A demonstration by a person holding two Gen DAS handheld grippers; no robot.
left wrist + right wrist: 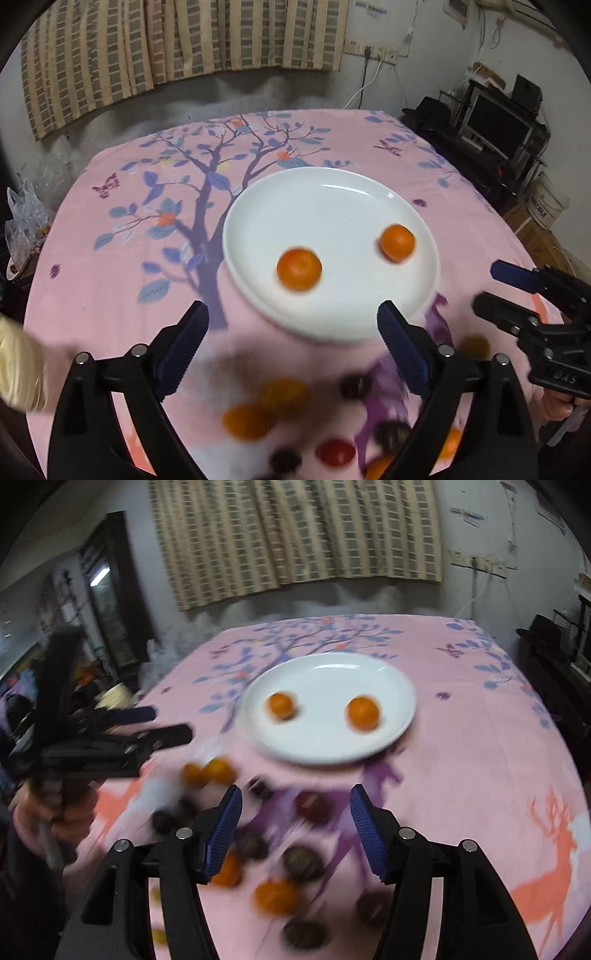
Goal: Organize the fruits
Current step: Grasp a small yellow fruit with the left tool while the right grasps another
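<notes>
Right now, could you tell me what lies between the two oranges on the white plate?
Nothing: between the left orange and the right orange only bare white plate shows, in both wrist views.

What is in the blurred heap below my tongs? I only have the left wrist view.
Observer: The right wrist view shows dark brown round fruits among loose tangerines on the tablecloth.
Reviewer: Do the right tongs hold anything?
Observer: No, the right tongs are open with nothing between the fingers.
Reviewer: What carries the left tongs?
Observer: The person's left hand grips the handle under the left tongs.
</notes>
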